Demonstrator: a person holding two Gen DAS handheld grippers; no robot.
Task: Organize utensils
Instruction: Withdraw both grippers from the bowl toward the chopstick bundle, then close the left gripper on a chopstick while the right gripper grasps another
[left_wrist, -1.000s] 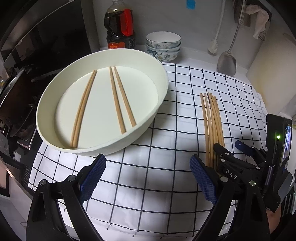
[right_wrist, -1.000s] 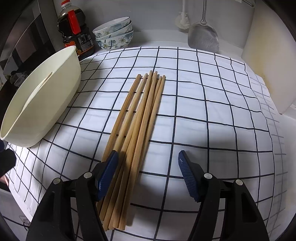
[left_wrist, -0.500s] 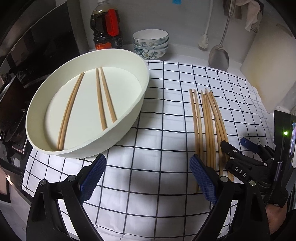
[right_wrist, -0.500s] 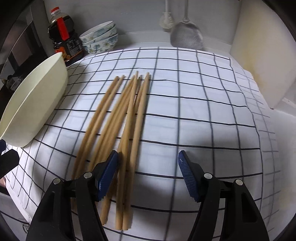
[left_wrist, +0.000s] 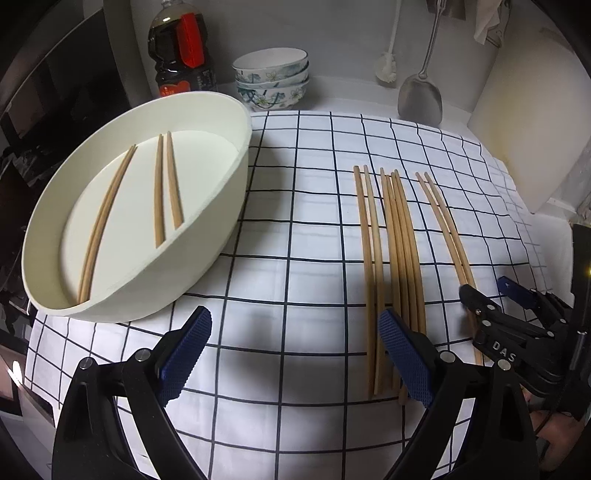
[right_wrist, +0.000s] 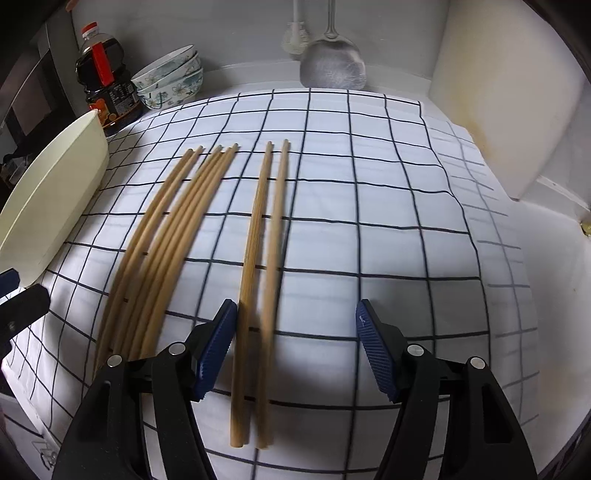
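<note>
**Chopsticks sorted in part, both claws open and empty**

My right gripper (right_wrist: 295, 347) hangs over the checked cloth (right_wrist: 388, 206) with its jaws spread wide and nothing pressed between the pads. A separated pair of chopsticks (right_wrist: 264, 280) lies lengthwise in the gap, close to the left pad; whether that pad touches the nearer stick I cannot tell. Just to the left of that pad lies a bundle of six chopsticks (right_wrist: 162, 254), fanned slightly at the far tips.

My left gripper (left_wrist: 295, 358) is also wide open and grips nothing; bare cloth shows between its pads. Its right pad sits over the near ends of the bundle, and from this view I cannot tell if it touches them.

The cream oval basin (left_wrist: 236, 192) stands on the cloth's left edge, well apart from the loose sticks. Inside it lie two pairs of chopsticks (left_wrist: 164, 192), side by side on the flat bottom.

Behind the cloth stand a dark sauce bottle (left_wrist: 181, 51), stacked bowls (left_wrist: 271, 79) and a metal spatula (left_wrist: 421, 98) leaning against the wall.
</note>
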